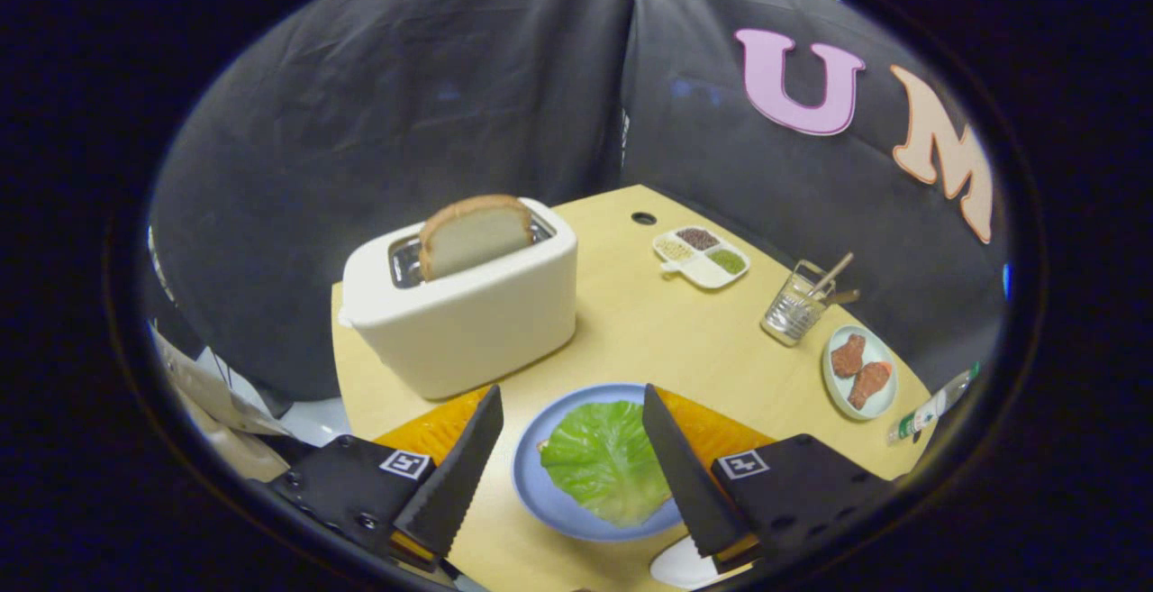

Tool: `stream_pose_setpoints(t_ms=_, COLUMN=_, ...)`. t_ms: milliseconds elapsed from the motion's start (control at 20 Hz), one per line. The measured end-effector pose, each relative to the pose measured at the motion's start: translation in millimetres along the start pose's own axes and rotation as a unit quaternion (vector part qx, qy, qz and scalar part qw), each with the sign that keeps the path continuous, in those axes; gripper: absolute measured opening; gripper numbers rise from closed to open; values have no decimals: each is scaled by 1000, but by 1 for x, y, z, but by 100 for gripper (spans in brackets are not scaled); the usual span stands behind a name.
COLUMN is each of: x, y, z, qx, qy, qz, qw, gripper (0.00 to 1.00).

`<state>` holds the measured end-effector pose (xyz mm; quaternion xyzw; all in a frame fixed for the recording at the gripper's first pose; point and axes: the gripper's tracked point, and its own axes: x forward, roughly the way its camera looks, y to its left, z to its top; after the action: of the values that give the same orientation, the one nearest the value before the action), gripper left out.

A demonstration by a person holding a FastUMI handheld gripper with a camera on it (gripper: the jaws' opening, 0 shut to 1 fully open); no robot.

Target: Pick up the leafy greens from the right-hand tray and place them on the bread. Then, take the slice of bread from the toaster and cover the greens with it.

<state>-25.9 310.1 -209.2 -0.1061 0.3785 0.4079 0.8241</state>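
Step one reads as complete: the greens [605,461] lie flat on the blue plate [531,484], and a thin edge of bread [544,447] shows from under the leaf's left side, so the leaf appears to rest on the lower slice. My gripper [572,412] stands with its fingers wide apart, holding nothing, one finger on each side of the plate and the leaf between them. An orange mat [432,430] shows under the plate behind both fingers. Step two is not yet done: the second slice [476,233] stands upright in the slot of the toaster [464,313], beyond the fingers and to the left, with its top half clear of the slot. What remains, in my judgement, is to travel forward and up to the toaster, close on the exposed part of the slice, lift it straight out, and lay it over the leaf. The condiment dish [703,256], glass [796,308] and meat plate [860,371] sit well to the right, clear of that path
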Motion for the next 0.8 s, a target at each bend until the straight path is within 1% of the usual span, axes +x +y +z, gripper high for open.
stream_pose_setpoints(t_ms=200, x=-10, y=19, z=44, qx=40, qy=-27, qz=6, qw=999, gripper=99)
stream_pose_setpoints(t_ms=350, x=-9, y=28, z=64, qx=66, qy=-34, qz=0, qw=997, gripper=99)
stream_pose_setpoints(t_ms=550, x=2, y=44, z=87, qx=114, qy=-38, qz=8, qw=993, gripper=98)
stream_pose_setpoints(t_ms=800, x=22, y=52, z=105, qx=142, qy=-37, qz=7, qw=989, gripper=96)
